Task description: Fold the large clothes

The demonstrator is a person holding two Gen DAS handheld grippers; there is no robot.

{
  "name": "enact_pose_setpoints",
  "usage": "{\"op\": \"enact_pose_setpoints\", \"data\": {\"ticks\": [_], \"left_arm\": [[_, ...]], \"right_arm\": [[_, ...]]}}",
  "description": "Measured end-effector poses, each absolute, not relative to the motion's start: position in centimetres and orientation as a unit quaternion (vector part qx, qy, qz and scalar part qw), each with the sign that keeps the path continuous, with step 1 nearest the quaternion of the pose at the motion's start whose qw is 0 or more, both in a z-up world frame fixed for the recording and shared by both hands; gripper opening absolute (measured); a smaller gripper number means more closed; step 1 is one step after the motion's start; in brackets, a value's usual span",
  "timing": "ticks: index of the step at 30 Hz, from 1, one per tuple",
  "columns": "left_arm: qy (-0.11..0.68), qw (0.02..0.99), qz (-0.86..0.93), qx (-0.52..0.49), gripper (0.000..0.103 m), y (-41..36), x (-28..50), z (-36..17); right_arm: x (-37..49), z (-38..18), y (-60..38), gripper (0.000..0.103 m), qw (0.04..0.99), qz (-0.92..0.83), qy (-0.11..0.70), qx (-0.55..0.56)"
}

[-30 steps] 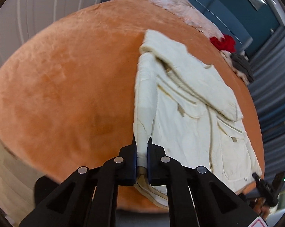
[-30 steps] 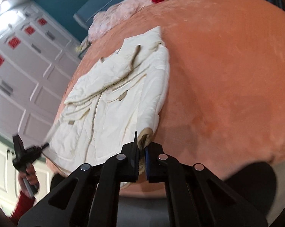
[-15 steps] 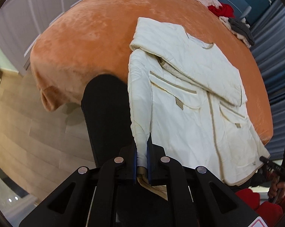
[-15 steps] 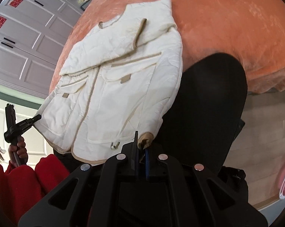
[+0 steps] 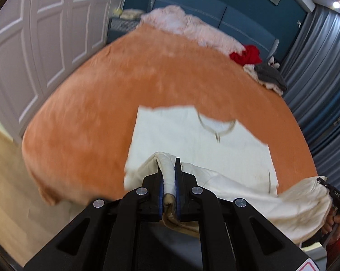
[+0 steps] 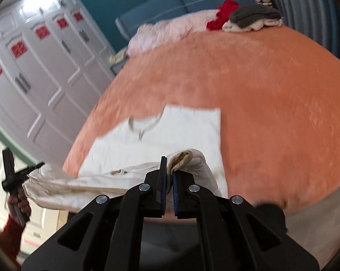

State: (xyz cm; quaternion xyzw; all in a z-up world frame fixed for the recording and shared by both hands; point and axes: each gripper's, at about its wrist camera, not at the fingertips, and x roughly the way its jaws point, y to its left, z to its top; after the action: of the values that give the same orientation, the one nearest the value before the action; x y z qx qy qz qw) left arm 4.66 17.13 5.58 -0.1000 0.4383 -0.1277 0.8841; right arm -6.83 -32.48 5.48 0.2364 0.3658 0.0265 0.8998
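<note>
A cream quilted jacket (image 5: 199,135) lies on the orange bed cover (image 5: 102,113), collar end far from me. Its near hem is lifted and stretched between my two grippers. My left gripper (image 5: 169,169) is shut on a bunched corner of the jacket at the left. My right gripper (image 6: 167,169) is shut on the other corner (image 6: 185,158). In the left wrist view the right gripper (image 5: 334,194) shows at the far right holding the cloth. In the right wrist view the left gripper (image 6: 16,176) shows at the far left. The image is motion-blurred.
A pink fluffy blanket (image 5: 188,29), a red garment (image 5: 246,55) and a grey-and-cream pile of clothes (image 5: 269,79) lie at the far end of the bed. White wardrobe doors (image 5: 34,33) stand on the left, grey curtains (image 5: 323,79) on the right. Wooden floor (image 5: 9,203) lies below the bed's near edge.
Both grippers swung up and forward with the jacket's corners. The jacket's lower part has come up off the bed edge and its hem now hangs taut between them over the bed.
</note>
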Motion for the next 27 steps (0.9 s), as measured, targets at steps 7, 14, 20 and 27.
{"op": "enact_pose_setpoints", "data": {"ticks": [7, 14, 20, 27], "left_arm": [[0.428, 0.894, -0.106, -0.082, 0.006, 14.5, 12.8, 3.8], [0.436, 0.894, -0.087, -0.055, 0.008, 12.9, 18.4, -0.4], [0.472, 0.877, -0.073, -0.057, 0.009, 12.7, 22.4, -5.4], [0.484, 0.871, -0.063, -0.054, 0.014, 12.0, 24.7, -9.4]], "right_arm": [[0.2, 2.8, -34.0, 0.003, 0.901, -0.008, 0.334, 0.276], [5.9, -1.1, -34.8, 0.004, 0.897, -0.038, 0.336, 0.284], [9.7, -4.5, -34.9, 0.004, 0.890, -0.054, 0.352, 0.286], [12.4, -8.6, -35.1, 0.006, 0.876, -0.075, 0.378, 0.290]]}}
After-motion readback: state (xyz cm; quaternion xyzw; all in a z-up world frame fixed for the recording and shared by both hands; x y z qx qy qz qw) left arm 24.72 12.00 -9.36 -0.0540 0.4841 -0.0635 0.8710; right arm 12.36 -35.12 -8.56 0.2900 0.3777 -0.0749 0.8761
